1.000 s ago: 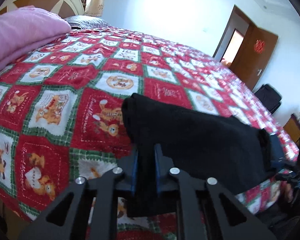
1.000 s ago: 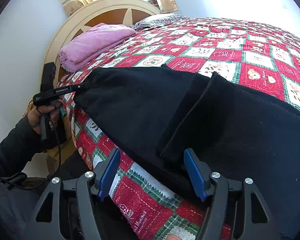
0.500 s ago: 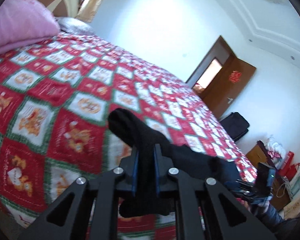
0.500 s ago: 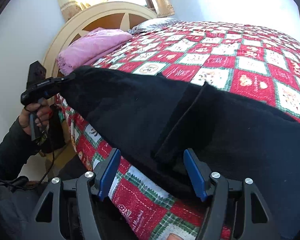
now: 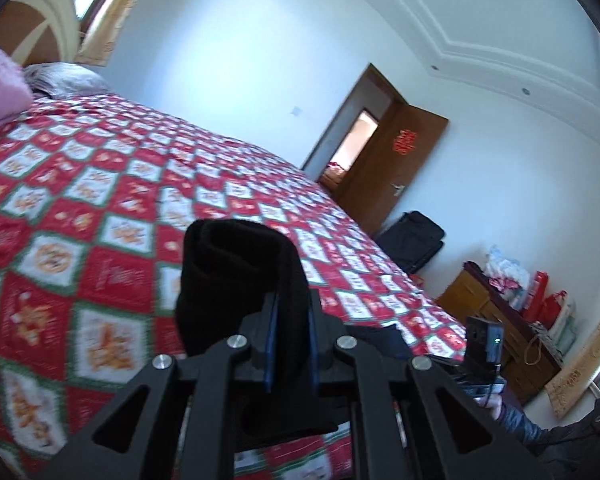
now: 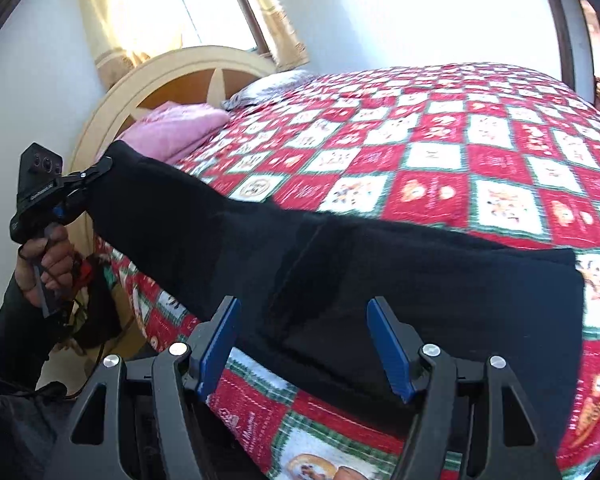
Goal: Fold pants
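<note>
Black pants lie stretched along the near edge of a red, white and green patchwork bedspread. One end is raised off the bed, with my left gripper shut on it at the left. In the left wrist view that gripper pinches a rolled bunch of the pants between its blue pads, high above the bedspread. My right gripper is open over the middle of the pants, its blue pads wide apart and not pressing the cloth.
A pink blanket and a grey pillow lie by the round headboard. Beyond the foot of the bed are an open brown door, a black bag and a wooden cabinet.
My left gripper has risen with the pants end, lifting it off the bed, and its view has tipped upward. The right gripper has shifted a little and stays open.
</note>
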{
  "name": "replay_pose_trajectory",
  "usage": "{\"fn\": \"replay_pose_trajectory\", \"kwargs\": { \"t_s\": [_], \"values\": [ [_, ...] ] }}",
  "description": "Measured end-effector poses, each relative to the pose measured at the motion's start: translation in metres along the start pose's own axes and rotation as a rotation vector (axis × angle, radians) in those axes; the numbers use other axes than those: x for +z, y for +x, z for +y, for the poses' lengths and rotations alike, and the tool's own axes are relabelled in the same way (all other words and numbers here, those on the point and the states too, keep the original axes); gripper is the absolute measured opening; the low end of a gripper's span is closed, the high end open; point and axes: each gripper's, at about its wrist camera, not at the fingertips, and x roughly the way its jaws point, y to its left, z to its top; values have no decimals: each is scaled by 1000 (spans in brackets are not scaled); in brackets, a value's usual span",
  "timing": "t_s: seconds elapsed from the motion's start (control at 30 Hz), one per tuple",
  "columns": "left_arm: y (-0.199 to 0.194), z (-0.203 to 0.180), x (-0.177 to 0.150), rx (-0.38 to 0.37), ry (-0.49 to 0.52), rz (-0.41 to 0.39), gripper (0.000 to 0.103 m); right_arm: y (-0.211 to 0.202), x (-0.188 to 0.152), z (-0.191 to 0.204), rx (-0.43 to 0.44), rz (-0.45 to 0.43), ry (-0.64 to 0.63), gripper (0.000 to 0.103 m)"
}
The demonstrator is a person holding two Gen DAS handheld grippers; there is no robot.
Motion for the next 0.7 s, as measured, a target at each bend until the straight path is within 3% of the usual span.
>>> {"fn": "replay_pose_trajectory", "kwargs": {
  "t_s": [0.43, 0.7],
  "values": [
    [75, -98, 15, -188, 130, 105, 13, -41, -1, -77, -112, -120, 238, 67],
    [146, -153, -16, -248, 209, 274, 13, -58, -4, -112, -151, -179, 348, 67]
  ]
}}
